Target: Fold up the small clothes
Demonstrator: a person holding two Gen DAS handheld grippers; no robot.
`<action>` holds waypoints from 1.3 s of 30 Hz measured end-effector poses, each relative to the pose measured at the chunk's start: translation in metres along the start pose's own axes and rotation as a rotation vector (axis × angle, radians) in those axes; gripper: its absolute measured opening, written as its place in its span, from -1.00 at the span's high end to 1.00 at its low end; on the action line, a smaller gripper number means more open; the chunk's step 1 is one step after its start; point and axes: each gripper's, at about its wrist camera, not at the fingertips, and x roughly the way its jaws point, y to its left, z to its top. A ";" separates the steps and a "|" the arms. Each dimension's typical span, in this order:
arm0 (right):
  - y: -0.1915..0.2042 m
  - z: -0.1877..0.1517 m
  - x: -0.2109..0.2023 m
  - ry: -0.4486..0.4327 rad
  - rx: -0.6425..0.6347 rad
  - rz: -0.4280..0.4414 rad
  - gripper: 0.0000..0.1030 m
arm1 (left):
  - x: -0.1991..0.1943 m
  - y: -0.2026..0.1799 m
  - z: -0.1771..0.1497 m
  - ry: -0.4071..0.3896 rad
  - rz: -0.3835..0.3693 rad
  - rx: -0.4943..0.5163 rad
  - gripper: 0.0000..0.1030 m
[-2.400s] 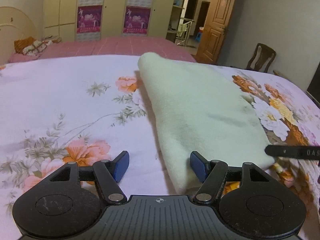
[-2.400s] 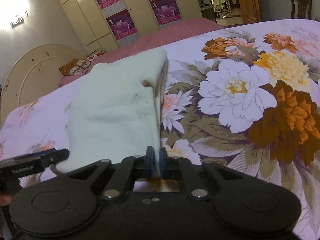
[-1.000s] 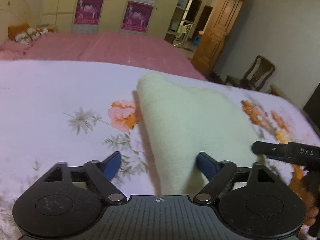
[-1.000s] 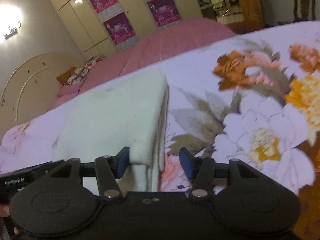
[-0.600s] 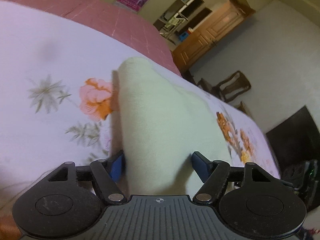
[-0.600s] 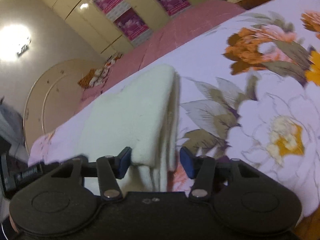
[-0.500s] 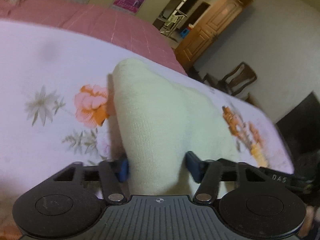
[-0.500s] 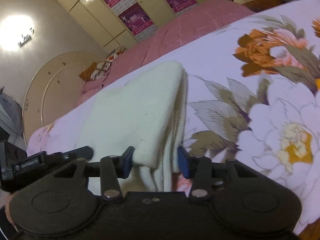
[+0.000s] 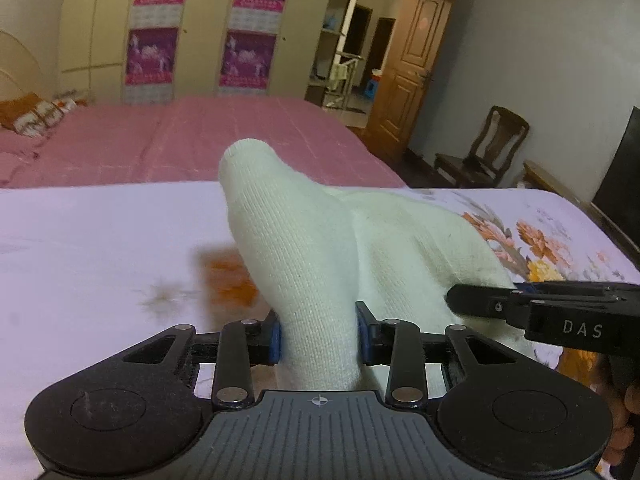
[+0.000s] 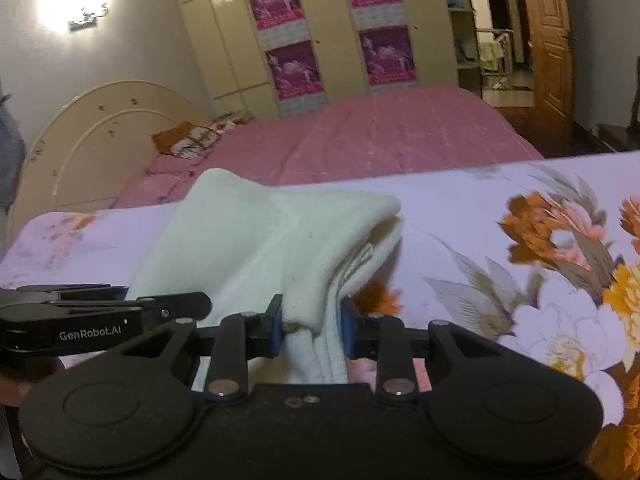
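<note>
I am closing my left gripper (image 9: 318, 336) and right gripper (image 10: 312, 332) on the cream garment's (image 9: 400, 248) near corners, pads pressing the fabric. The thick layers at my right gripper's one o'clock are bunching, so an inner layer may slip free and spoil the fold.

Home bedroom: pink bed (image 10: 400, 136), headboard (image 10: 100, 140), wardrobe (image 9: 192, 28), floral bedsheet (image 9: 100, 240).

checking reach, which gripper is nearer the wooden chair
Right. The chair stands past the bed's right side; the right gripper holds the cloth on that side, the left gripper further left.
</note>
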 end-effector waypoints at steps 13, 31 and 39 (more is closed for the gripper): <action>0.131 -0.025 0.025 0.062 -0.058 0.205 0.48 | -0.108 0.122 -0.049 0.030 0.215 -0.051 0.31; 0.136 -0.045 0.023 0.057 0.059 0.214 0.58 | -0.152 0.173 -0.110 -0.119 0.310 -0.171 0.14; 0.183 -0.040 0.076 0.149 -0.212 0.126 0.72 | -0.094 0.173 -0.102 -0.019 0.280 -0.151 0.16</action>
